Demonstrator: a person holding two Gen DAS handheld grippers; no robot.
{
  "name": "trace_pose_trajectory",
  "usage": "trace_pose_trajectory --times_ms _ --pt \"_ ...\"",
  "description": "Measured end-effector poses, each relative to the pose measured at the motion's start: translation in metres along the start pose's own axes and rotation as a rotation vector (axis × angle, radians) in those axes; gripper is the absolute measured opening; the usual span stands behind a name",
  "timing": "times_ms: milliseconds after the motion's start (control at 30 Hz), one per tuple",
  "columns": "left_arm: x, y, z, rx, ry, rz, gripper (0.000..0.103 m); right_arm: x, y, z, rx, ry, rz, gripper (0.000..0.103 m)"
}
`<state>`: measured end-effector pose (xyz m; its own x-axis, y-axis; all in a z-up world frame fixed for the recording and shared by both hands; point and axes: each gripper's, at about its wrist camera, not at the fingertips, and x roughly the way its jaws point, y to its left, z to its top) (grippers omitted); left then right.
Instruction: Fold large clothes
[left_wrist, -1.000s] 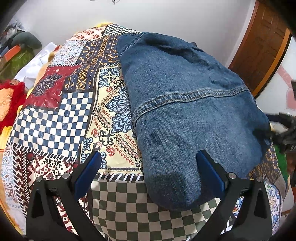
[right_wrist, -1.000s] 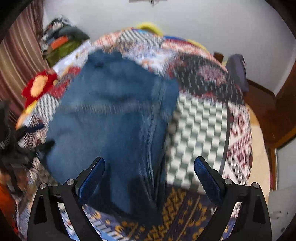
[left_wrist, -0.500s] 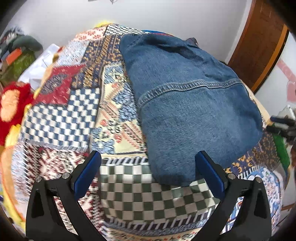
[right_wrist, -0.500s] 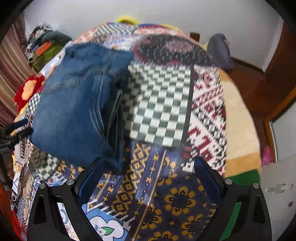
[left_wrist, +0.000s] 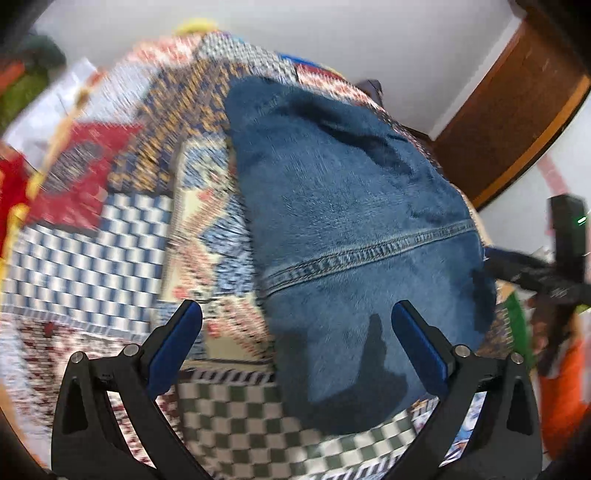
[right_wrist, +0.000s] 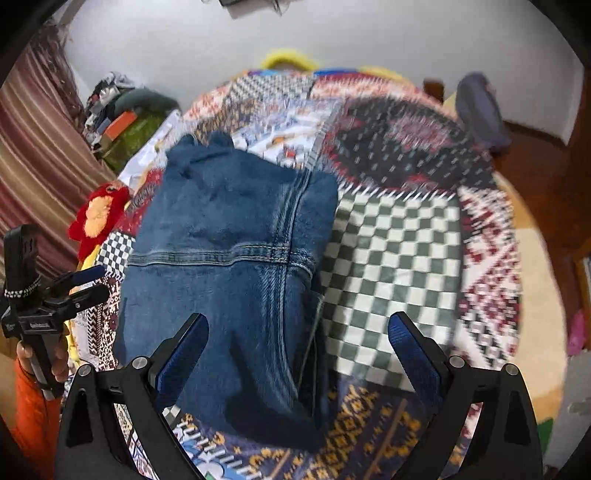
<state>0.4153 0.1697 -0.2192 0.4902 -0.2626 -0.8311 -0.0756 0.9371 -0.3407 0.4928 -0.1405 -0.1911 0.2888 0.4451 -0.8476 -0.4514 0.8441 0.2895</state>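
Observation:
A blue denim garment (left_wrist: 351, 236) lies folded on the patchwork bedspread (left_wrist: 88, 251). It also shows in the right wrist view (right_wrist: 229, 266). My left gripper (left_wrist: 295, 350) is open and empty above the garment's near left edge. My right gripper (right_wrist: 297, 354) is open and empty above the garment's near right edge. Each gripper shows in the other's view: the right one (left_wrist: 546, 273) at the garment's right side, the left one (right_wrist: 74, 291) at its left side. Both views are motion-blurred.
The bedspread (right_wrist: 399, 258) covers a bed. A red plush toy (right_wrist: 98, 218) and piled clothes (right_wrist: 125, 118) lie at the bed's left. A wooden door (left_wrist: 517, 110) stands on the right. A dark bag (right_wrist: 480, 110) sits beyond the bed's far right.
Both grippers have swung back toward the denim garment, which now sits closer between the jaws in each view. The garment itself has not moved. Both grippers stay open.

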Motion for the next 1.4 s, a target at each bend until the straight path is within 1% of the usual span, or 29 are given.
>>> trace_pose_trajectory --times_ms 67,133,233,300,433,600,633,667,700,767,800,867,933,967,1000,1067,1133,1233,1367,1400 --pt "0.018 0.005 0.007 -0.041 0.043 -0.052 0.103 0.02 -0.005 0.004 0.01 0.048 0.026 0.097" --pt "0.033 0.007 0.011 -0.068 0.076 -0.084 0.103 0.042 -0.011 0.009 0.038 0.108 0.066 0.097" --pt "0.05 0.011 0.018 -0.105 0.105 -0.151 0.103 0.063 -0.018 0.016 0.073 0.165 0.158 0.097" --pt "0.06 0.015 0.023 -0.129 0.117 -0.176 0.103 0.075 -0.016 0.02 0.071 0.191 0.187 0.097" --pt "0.082 0.018 0.03 -0.172 0.151 -0.239 0.103 0.093 -0.014 0.027 0.097 0.221 0.267 0.097" --pt "0.09 0.009 0.038 -0.151 0.145 -0.255 0.103 0.11 -0.009 0.039 0.117 0.227 0.339 0.097" --pt "0.092 0.007 0.04 -0.152 0.142 -0.259 0.103 0.114 -0.007 0.04 0.119 0.224 0.351 0.095" --pt "0.093 0.005 0.042 -0.152 0.139 -0.267 0.103 0.115 -0.005 0.042 0.12 0.218 0.361 0.091" --pt "0.093 0.002 0.045 -0.149 0.135 -0.277 0.101 0.116 -0.003 0.043 0.126 0.21 0.365 0.089" --pt "0.093 -0.005 0.046 -0.145 0.128 -0.259 0.098 0.117 -0.003 0.044 0.151 0.198 0.374 0.077" --pt "0.093 -0.007 0.046 -0.141 0.119 -0.253 0.095 0.116 -0.004 0.043 0.175 0.182 0.372 0.075" --pt "0.088 -0.008 0.044 -0.135 0.099 -0.249 0.088 0.112 -0.005 0.041 0.193 0.164 0.373 0.063" --pt "0.08 -0.01 0.042 -0.126 0.083 -0.256 0.076 0.103 -0.001 0.04 0.182 0.145 0.358 0.052" --pt "0.075 -0.014 0.042 -0.117 0.077 -0.261 0.074 0.097 0.003 0.041 0.171 0.138 0.351 0.048" --pt "0.071 -0.017 0.042 -0.108 0.074 -0.257 0.07 0.092 0.007 0.041 0.161 0.133 0.346 0.046" --pt "0.061 -0.028 0.042 -0.077 0.061 -0.233 0.067 0.078 0.019 0.043 0.132 0.119 0.336 0.038" --pt "0.047 -0.036 0.043 -0.055 0.041 -0.219 0.065 0.064 0.028 0.043 0.108 0.103 0.328 0.036" --pt "0.018 -0.04 0.044 -0.047 -0.008 -0.217 0.064 0.04 0.042 0.043 0.069 0.07 0.32 0.036" --pt "-0.021 -0.037 0.046 -0.04 -0.077 -0.217 0.064 0.011 0.067 0.046 0.037 0.024 0.333 0.035" --pt "-0.033 -0.029 0.042 -0.04 -0.088 -0.217 0.064 0.003 0.076 0.047 0.027 0.012 0.34 0.035"
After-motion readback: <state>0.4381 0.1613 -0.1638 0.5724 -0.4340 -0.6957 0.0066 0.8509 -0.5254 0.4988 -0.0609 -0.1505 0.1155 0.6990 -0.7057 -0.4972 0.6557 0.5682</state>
